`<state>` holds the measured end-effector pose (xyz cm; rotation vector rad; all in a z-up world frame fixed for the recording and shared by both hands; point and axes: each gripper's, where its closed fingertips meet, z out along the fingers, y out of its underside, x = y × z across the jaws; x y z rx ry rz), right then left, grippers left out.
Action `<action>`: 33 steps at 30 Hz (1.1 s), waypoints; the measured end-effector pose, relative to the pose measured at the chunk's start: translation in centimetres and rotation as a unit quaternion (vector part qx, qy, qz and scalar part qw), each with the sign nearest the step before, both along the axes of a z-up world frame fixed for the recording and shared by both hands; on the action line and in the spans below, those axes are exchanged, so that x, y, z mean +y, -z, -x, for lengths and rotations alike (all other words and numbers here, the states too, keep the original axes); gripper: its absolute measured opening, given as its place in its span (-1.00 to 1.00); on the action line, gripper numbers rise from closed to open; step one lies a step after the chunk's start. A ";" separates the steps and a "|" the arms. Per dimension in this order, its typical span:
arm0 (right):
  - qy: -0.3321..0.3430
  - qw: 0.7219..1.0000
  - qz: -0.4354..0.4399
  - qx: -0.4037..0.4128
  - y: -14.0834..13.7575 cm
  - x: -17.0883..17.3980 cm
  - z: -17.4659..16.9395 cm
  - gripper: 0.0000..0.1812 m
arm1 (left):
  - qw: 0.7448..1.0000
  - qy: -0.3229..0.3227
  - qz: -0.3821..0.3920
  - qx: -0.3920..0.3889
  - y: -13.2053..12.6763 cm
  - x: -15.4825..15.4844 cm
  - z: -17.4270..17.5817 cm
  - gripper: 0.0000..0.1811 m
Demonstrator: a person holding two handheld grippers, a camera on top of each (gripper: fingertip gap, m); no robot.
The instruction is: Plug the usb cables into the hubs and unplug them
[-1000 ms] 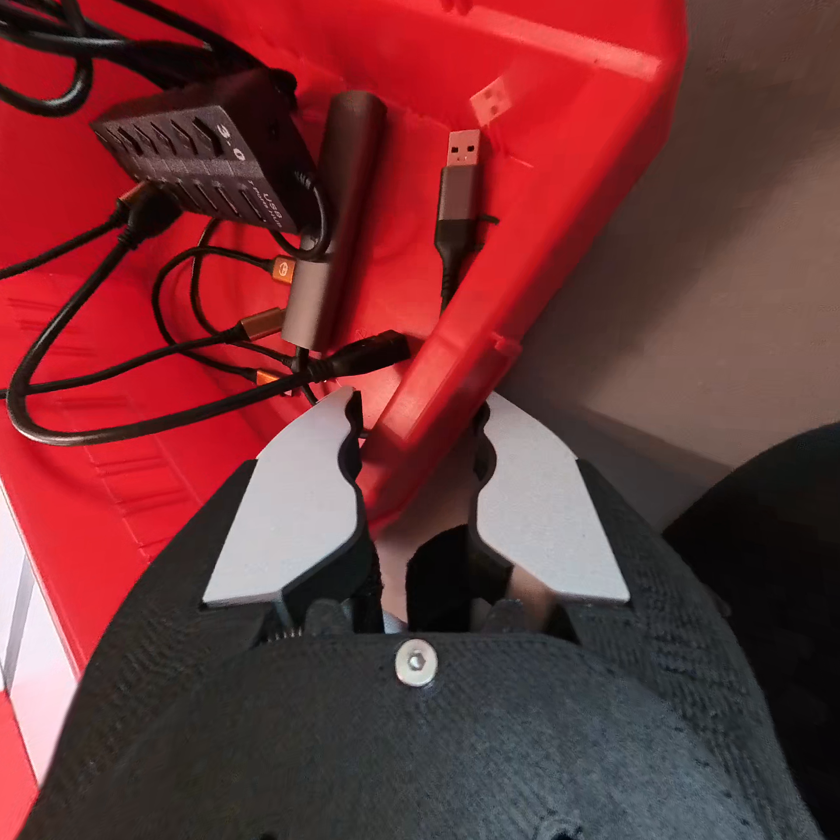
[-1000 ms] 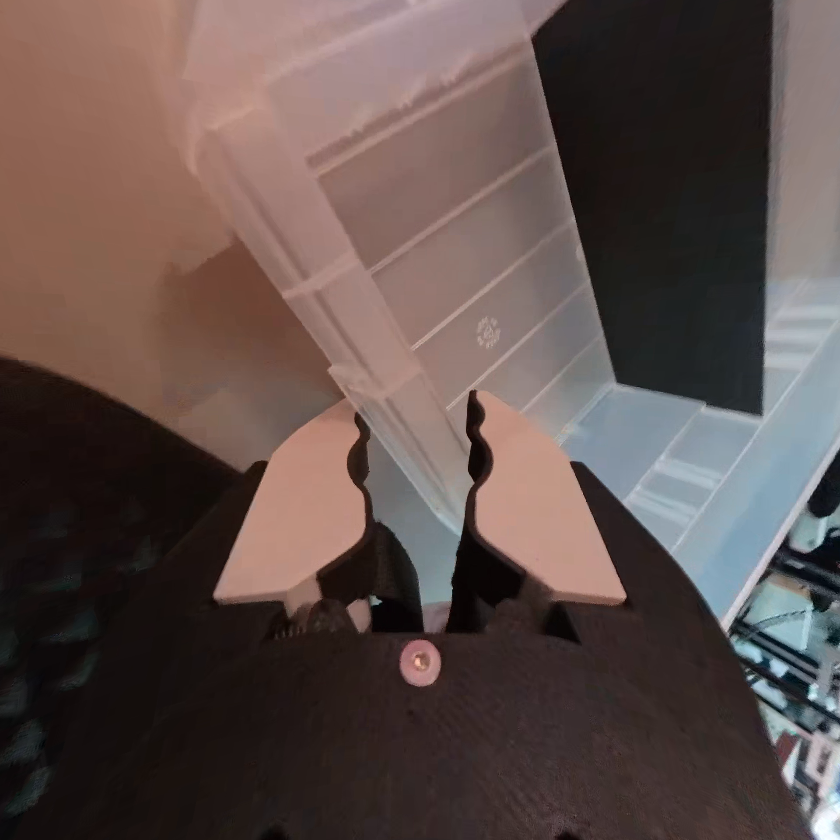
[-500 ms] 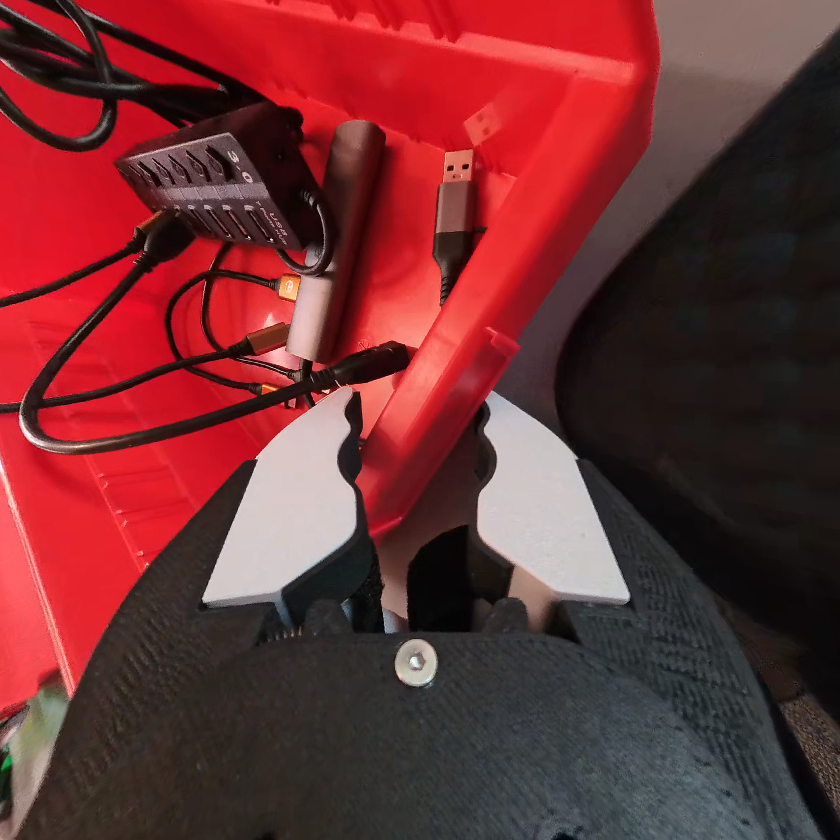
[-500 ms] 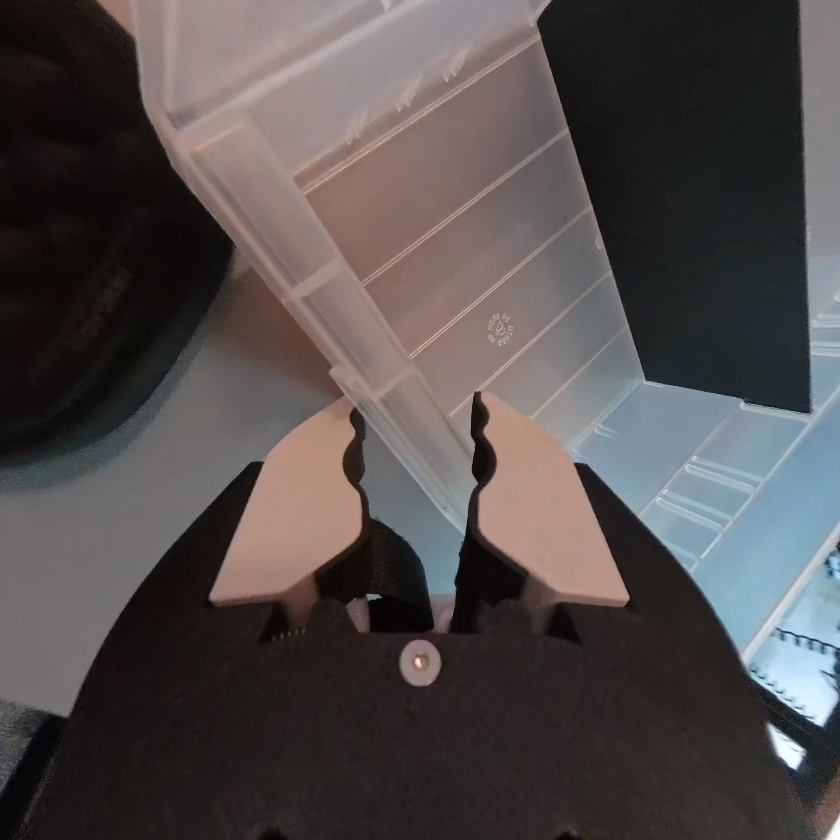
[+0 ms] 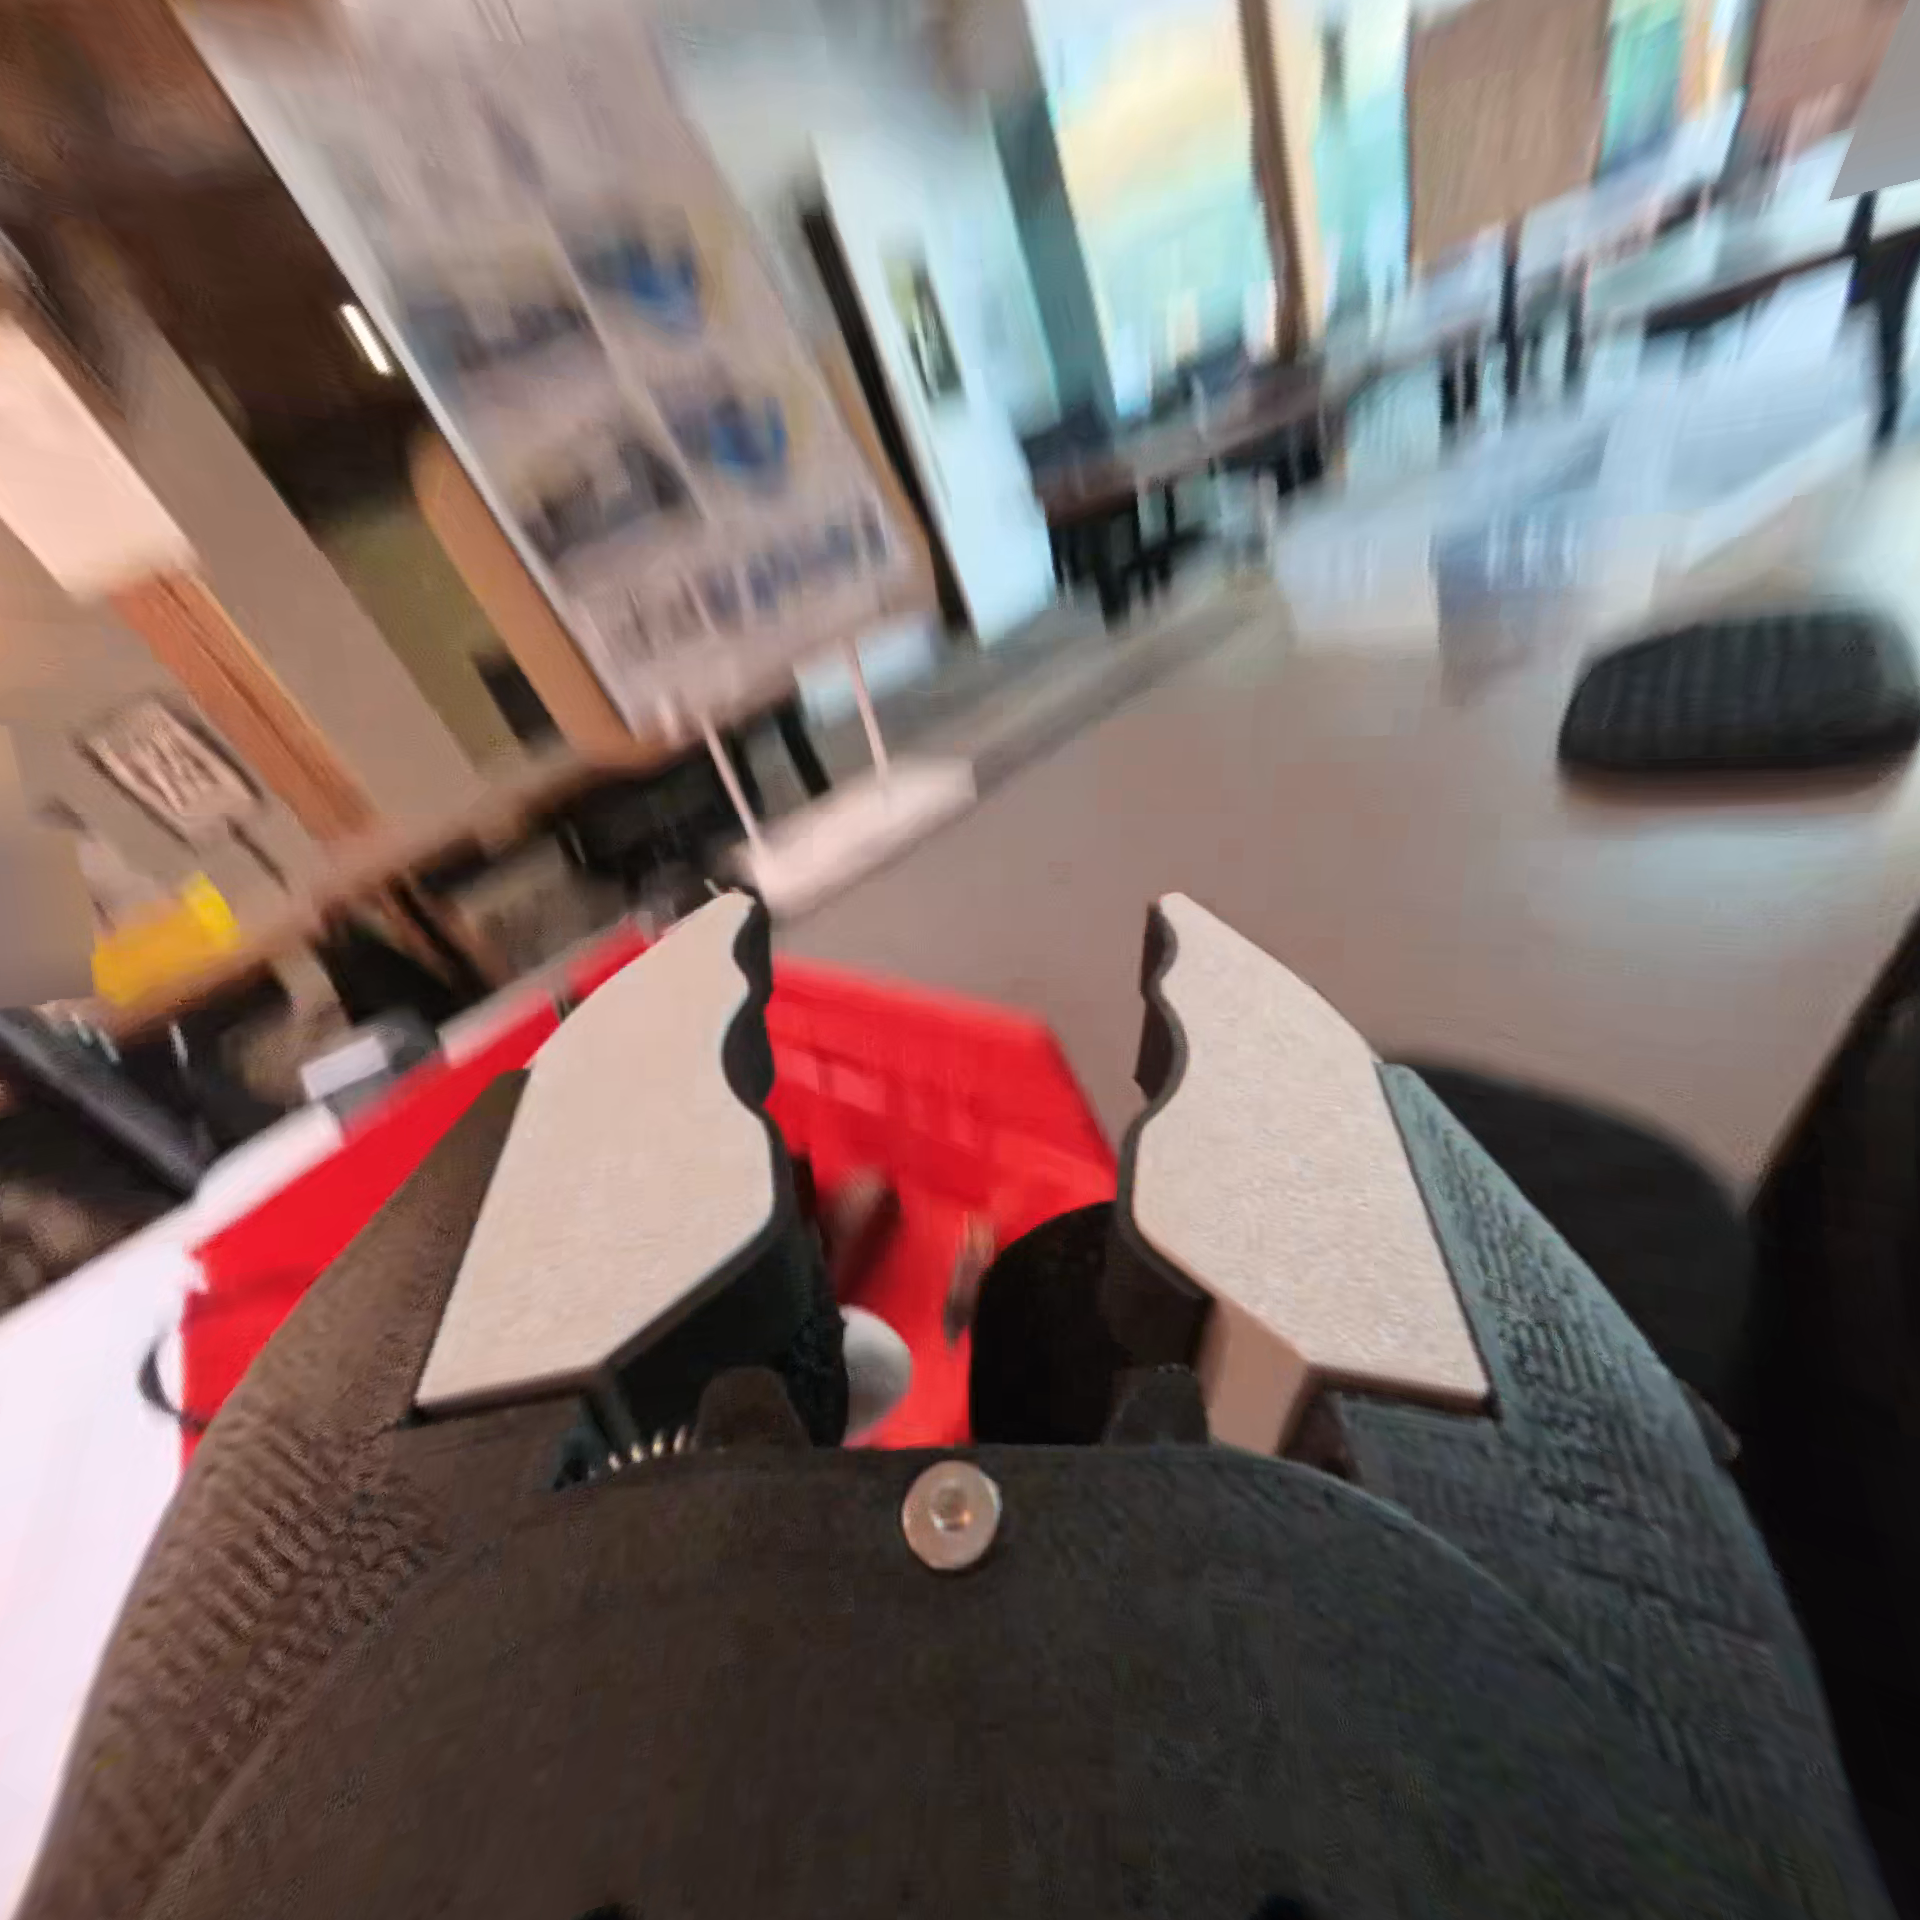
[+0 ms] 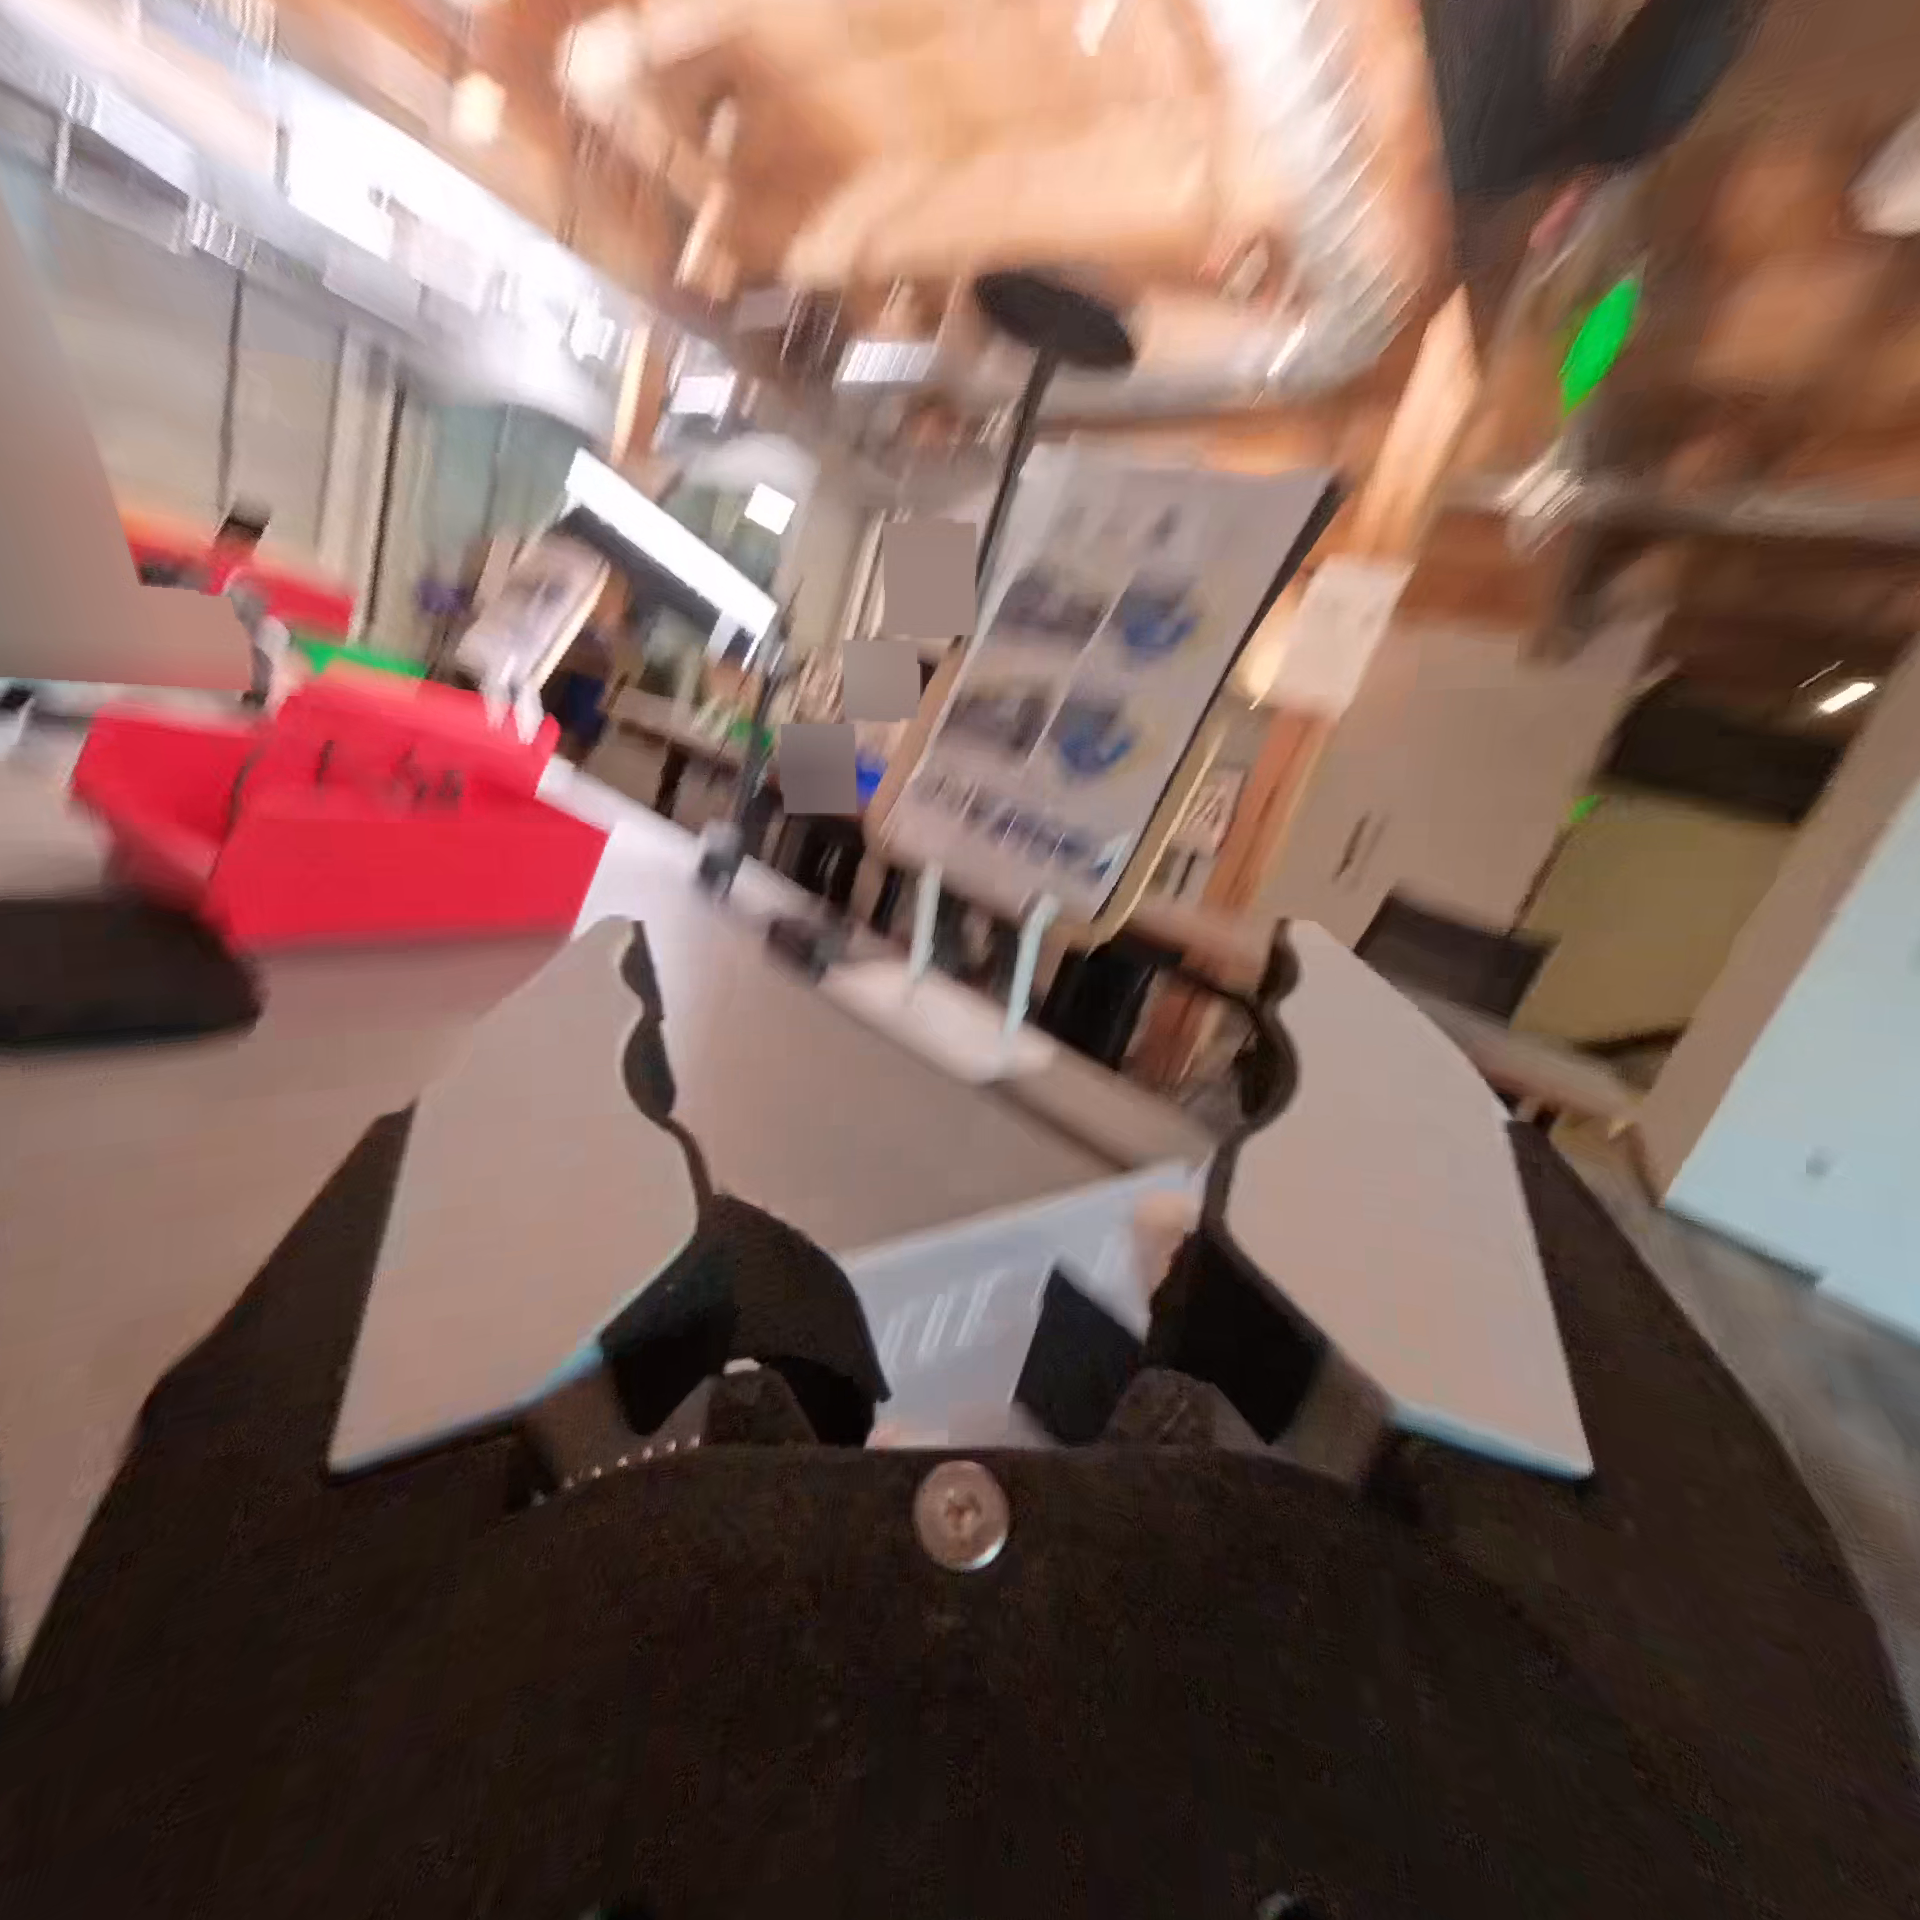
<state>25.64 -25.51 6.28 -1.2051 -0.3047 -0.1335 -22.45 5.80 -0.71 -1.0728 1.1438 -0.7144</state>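
My left gripper [image 5: 956, 914] is open and holds nothing. It hangs above the red bin [image 5: 914, 1060], which shows between and below its fingers. Blurred dark shapes [image 5: 862, 1210] lie inside the bin; I cannot tell hubs from cables. My right gripper [image 6: 961, 935] is wide open and holds nothing. It is above a clear plastic bin [image 6: 966, 1278] with a black block [image 6: 1081, 1345] in it. A red bin [image 6: 395, 862] with dark cables on its rim stands far left in the right wrist view. Both views are motion-blurred.
A grey table top [image 5: 1351, 883] stretches ahead. A black ribbed object [image 5: 1745, 691] lies on it at the far right. A poster board on white legs [image 5: 675, 416] stands behind the table, also in the right wrist view [image 6: 1091, 707]. Desks fill the background.
Both grippers let go: the left was shut on the red bin's rim, the right on the clear bin's rim. Both have opened and swung up to look across the room.
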 end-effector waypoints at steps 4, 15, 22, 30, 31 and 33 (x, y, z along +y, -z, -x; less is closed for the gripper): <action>0.059 0.979 -0.194 0.017 -6.3 -5.3 -0.9 0.50 | 0.979 0.023 -0.030 -0.201 -5.7 -3.3 0.9 0.29; 0.190 0.900 -0.391 -0.038 -12.0 -12.6 0.2 0.60 | 0.928 -0.081 -0.169 -0.321 -9.1 -6.2 3.6 0.42; 0.221 0.877 -0.426 -0.026 -13.0 -14.6 0.7 0.61 | 0.930 -0.109 -0.129 -0.326 -8.7 -4.5 5.2 0.33; 0.216 0.832 -0.510 -0.022 -13.5 -19.3 2.8 0.59 | 0.922 -0.144 -0.039 -0.356 -7.4 -2.4 6.5 0.27; 0.222 0.829 -0.512 -0.026 -13.5 -19.4 2.9 0.58 | 0.928 -0.130 -0.024 -0.348 -7.1 -2.5 5.9 0.24; 0.226 0.829 -0.511 -0.034 -13.4 -19.5 3.3 0.54 | 0.945 -0.120 0.008 -0.304 -5.8 -2.0 4.4 0.13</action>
